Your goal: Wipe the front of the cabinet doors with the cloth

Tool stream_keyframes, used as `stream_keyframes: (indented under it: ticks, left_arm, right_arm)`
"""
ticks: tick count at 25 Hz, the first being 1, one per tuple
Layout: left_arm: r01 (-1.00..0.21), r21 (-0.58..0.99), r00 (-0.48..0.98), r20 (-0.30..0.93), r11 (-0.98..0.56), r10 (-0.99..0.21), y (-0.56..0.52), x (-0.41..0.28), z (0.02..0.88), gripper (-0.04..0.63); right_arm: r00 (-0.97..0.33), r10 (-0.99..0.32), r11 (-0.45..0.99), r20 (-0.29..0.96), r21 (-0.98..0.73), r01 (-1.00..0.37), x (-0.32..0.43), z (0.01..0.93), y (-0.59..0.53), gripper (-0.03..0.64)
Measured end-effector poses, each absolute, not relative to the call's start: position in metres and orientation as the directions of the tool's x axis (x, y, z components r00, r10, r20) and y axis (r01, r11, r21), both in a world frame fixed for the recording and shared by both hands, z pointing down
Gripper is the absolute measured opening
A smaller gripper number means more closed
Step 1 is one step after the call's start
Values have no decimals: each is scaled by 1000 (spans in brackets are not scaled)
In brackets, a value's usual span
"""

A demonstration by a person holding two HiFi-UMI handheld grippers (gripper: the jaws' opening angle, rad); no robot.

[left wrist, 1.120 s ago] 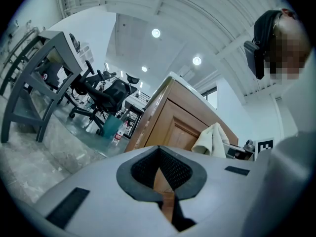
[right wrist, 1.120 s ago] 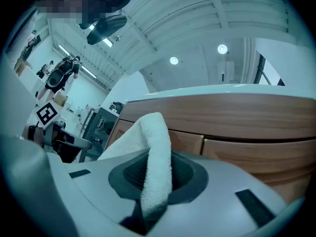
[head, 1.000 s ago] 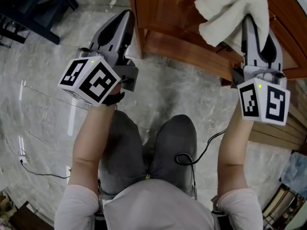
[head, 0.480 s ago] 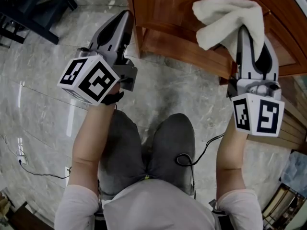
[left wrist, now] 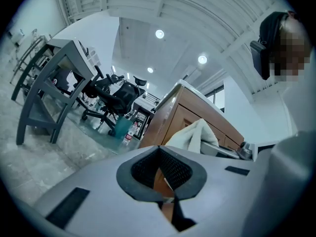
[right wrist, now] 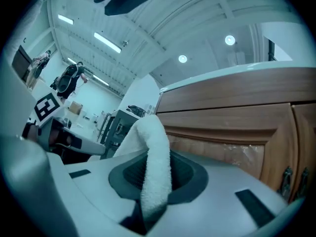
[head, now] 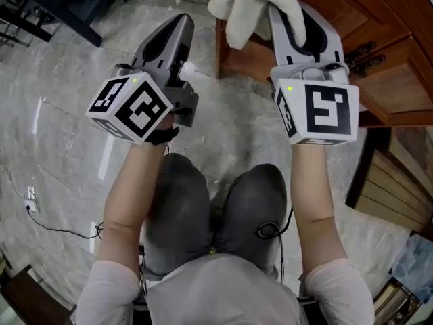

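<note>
A white cloth [head: 247,2] is bunched at the tip of my right gripper [head: 276,11], which is shut on it. The cloth rests against the left corner of the brown wooden cabinet [head: 352,19], whose door handles [head: 365,49] show to the right. In the right gripper view the cloth [right wrist: 155,167] rises between the pads in front of the cabinet door [right wrist: 237,117]. My left gripper [head: 181,20] hovers over the floor left of the cabinet, shut on nothing. From the left gripper view the cloth [left wrist: 195,135] and the cabinet side [left wrist: 170,117] lie ahead.
Grey marble floor [head: 61,141] spreads to the left, with a dark desk frame [head: 67,5] at the top left and a cable [head: 40,229] lower left. Wooden slats [head: 399,175] lie at the right. A desk [left wrist: 54,68] and an office chair [left wrist: 116,95] stand farther off.
My right gripper has carried the cloth leftward along the cabinet front to its left corner. The left gripper has stayed about where it was, still shut.
</note>
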State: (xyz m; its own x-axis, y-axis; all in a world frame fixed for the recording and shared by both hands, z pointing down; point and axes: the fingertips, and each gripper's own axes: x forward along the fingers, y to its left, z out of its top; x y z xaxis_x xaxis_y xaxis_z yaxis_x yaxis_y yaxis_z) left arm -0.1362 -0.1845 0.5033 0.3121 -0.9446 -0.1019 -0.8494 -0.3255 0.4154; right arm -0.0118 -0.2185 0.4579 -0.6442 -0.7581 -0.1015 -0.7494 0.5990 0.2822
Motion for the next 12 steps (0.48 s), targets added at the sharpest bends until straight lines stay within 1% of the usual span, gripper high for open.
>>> stream_keyframes:
  ticks: [3,6,12]
  left_arm:
    - [-849,425,302,-95,-313,-948,-184,-143,508,17]
    - [-847,431,306,-86,-312,-948,-185,-143,512,17]
    - [-840,431,323,-90,-329,-942,-186,-140,513,17]
  right_arm:
    - [-629,-771,591,-99,256,-765,-23,460,-229,81]
    - [-623,-779,588,-68,265,-764,-35,472,-235,81]
    - [-590,-805,555,-58,278,-784,-27,477,-241,81]
